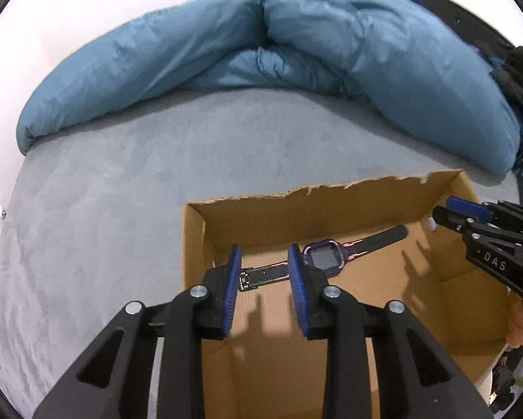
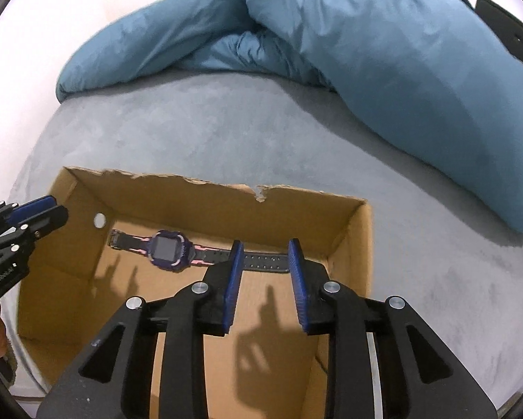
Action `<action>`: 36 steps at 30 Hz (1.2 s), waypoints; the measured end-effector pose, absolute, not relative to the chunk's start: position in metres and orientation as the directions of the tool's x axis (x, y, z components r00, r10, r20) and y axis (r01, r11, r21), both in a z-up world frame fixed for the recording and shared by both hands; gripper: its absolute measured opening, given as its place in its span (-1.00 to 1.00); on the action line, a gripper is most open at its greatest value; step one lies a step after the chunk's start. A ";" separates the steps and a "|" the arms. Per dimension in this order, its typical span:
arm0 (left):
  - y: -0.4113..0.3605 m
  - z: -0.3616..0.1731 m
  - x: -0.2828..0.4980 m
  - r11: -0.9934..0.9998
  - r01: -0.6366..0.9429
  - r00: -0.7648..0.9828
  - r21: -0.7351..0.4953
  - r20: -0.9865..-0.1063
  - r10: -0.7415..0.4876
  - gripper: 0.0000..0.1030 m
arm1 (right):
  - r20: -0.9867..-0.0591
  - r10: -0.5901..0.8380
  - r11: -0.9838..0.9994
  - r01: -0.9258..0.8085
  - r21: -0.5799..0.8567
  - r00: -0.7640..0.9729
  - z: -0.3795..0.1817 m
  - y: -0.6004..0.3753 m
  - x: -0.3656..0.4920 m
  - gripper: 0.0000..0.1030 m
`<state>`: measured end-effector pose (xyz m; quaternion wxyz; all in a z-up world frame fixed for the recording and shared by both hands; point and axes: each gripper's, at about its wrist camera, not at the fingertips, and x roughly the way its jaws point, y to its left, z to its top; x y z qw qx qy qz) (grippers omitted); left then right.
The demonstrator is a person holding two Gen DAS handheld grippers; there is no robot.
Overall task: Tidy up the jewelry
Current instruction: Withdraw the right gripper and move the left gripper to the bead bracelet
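**Both jaws open above the box, watch lying inside**

Both pairs of jaws stand apart with a moderate gap, and nothing is between them. The left gripper [image 1: 264, 272] hangs over the cardboard box [image 1: 331, 195], and the buckle end of the strap shows through its gap, but lower down, on the box floor; I judge no contact. The right gripper [image 2: 264, 265] is the same over the other, perforated strap end, also with no visible touch. In the left wrist view the right gripper comes in at 3 o'clock over the box wall.

The watch [image 2: 166, 249], purple with pink marks on the band, lies flat and stretched out on the box floor, near the far wall. In the right view its face is at about 10 o'clock from the right gripper's tips. The box [image 2: 226, 188] has a torn upper edge and sits on a grey bed cover [image 2: 226, 122], with a blue duvet [image 2: 366, 52] bunched up at 12 o'clock, well apart from the box.

As I judge it, the watch is already placed in the box, so this piece looks done and the step in hand is the release. The next move probably calls for lifting both grippers straight up, clear of the walls. No other jewelry is visible, so I cannot tell what comes after.
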<state>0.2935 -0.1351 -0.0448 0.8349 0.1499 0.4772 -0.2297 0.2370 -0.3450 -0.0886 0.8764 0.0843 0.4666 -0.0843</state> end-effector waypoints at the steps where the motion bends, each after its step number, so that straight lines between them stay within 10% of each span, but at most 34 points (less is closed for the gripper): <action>1: -0.131 -0.039 0.290 0.850 0.527 0.449 0.028 -0.858 -0.250 -0.49 | -0.820 -0.062 0.970 0.228 0.085 0.569 -0.082 -0.346 0.228 -0.49; 23: 0.021 -0.027 0.103 0.852 0.519 0.585 -0.073 -0.696 -0.417 -0.43 | -0.595 0.139 0.984 -0.043 0.173 0.792 -0.075 -0.251 0.007 -0.47; 36: 0.012 -0.109 0.095 0.835 0.548 0.516 -0.043 -0.768 -0.378 -0.43 | -0.678 0.281 0.959 -0.231 0.167 0.679 -0.153 -0.169 0.045 -0.66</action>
